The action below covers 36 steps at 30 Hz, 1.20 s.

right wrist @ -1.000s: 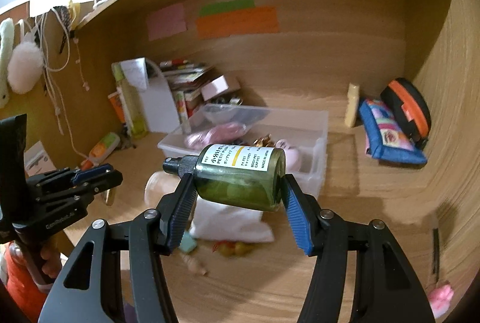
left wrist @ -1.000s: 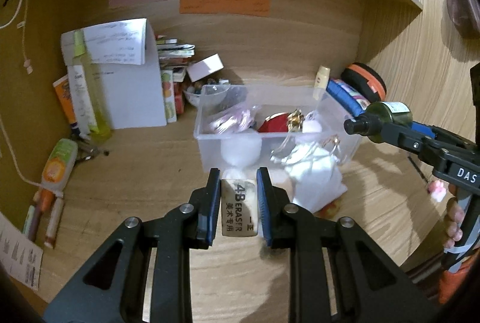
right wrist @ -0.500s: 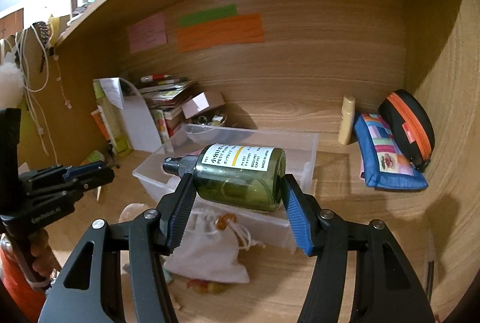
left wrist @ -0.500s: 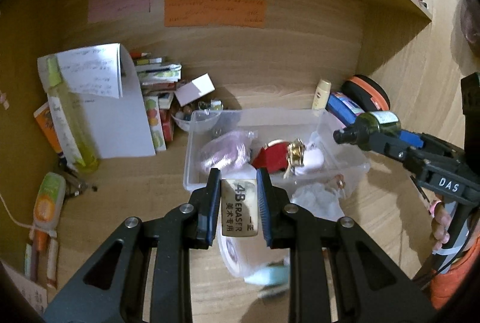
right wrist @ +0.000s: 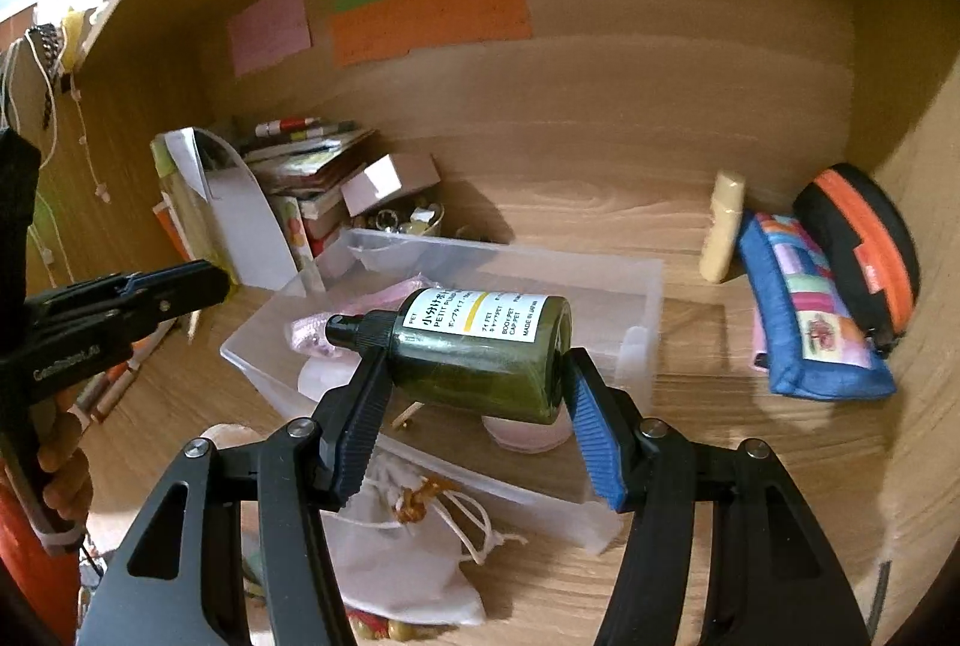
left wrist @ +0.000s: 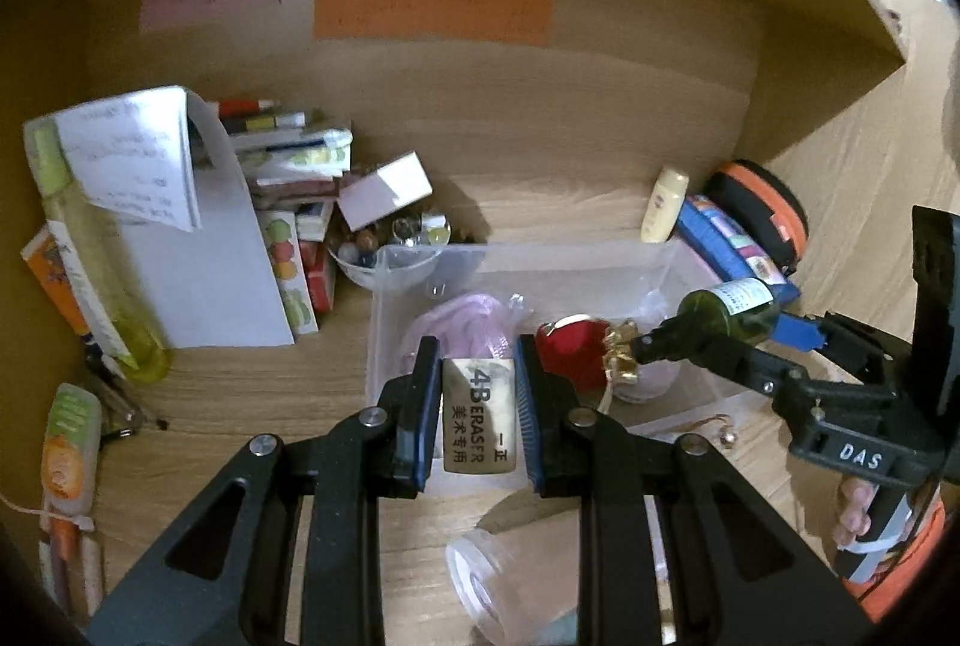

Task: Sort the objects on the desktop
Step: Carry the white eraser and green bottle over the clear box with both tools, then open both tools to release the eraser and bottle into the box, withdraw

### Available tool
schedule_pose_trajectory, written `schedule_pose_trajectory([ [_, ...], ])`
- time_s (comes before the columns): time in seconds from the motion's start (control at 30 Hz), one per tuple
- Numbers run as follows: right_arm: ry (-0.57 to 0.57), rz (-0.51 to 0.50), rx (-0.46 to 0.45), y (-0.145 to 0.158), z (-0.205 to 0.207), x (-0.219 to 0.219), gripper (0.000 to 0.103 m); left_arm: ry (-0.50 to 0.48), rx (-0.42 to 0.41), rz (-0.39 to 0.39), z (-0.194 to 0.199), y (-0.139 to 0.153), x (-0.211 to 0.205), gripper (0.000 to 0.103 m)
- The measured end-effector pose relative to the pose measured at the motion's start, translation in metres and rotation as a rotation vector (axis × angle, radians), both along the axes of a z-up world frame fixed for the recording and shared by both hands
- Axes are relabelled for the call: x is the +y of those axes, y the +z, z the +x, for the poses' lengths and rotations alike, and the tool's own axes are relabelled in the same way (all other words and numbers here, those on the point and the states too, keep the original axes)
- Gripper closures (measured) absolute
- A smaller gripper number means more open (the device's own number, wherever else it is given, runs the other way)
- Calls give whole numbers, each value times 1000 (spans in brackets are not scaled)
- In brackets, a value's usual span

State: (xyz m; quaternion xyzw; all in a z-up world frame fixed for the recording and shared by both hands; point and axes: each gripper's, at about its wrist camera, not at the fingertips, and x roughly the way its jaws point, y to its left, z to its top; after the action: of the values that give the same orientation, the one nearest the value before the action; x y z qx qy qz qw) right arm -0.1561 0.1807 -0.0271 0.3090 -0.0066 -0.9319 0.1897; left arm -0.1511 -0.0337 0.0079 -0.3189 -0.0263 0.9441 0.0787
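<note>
Left gripper (left wrist: 478, 376) is clamped on a 4B eraser (left wrist: 479, 423), held upright between both pads, right over the near wall of the clear plastic bin (left wrist: 606, 256). Right gripper (right wrist: 474, 406) pinches a green spray bottle (right wrist: 480, 355) lying sideways, nozzle pointing left, above the bin (right wrist: 636, 298). Inside the bin sits a pink pouch (left wrist: 462, 322) and a red item (left wrist: 570, 352). In front of it, a white drawstring bag (right wrist: 402, 556) rests on the wooden desk (right wrist: 720, 466). Further out: a blue patchwork pouch (right wrist: 804, 322) leaning against a black-and-orange case (right wrist: 864, 238) at right, stacked booklets (right wrist: 312, 154) at left, and coloured sticky notes (right wrist: 432, 16) on the wooden back wall.
</note>
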Motion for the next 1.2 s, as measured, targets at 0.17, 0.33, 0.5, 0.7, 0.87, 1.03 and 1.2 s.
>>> schedule_pose_trajectory([
  [0.17,19,7,-41,-15,-12,-13,48,-7,-44,7,-15,-13,-2,80],
  [0.33,24,28,-60,-26,-17,-24,48,-11,-70,1,-25,-21,-2,80],
  [0.5,23,56,-64,-31,-20,-30,48,-16,-105,11,-34,-29,-3,80],
  [0.7,23,71,-63,-32,-19,-35,48,-16,-136,11,-42,-38,-4,80],
  [0.87,15,88,-62,-31,-20,-39,48,-18,-147,11,-42,-39,-4,80],
  [1.03,17,103,-60,-28,-17,-41,48,-9,-137,-13,-38,-36,-3,80],
  [1.2,15,107,-59,-24,-14,-40,48,-14,-136,-11,-34,-31,-4,80],
])
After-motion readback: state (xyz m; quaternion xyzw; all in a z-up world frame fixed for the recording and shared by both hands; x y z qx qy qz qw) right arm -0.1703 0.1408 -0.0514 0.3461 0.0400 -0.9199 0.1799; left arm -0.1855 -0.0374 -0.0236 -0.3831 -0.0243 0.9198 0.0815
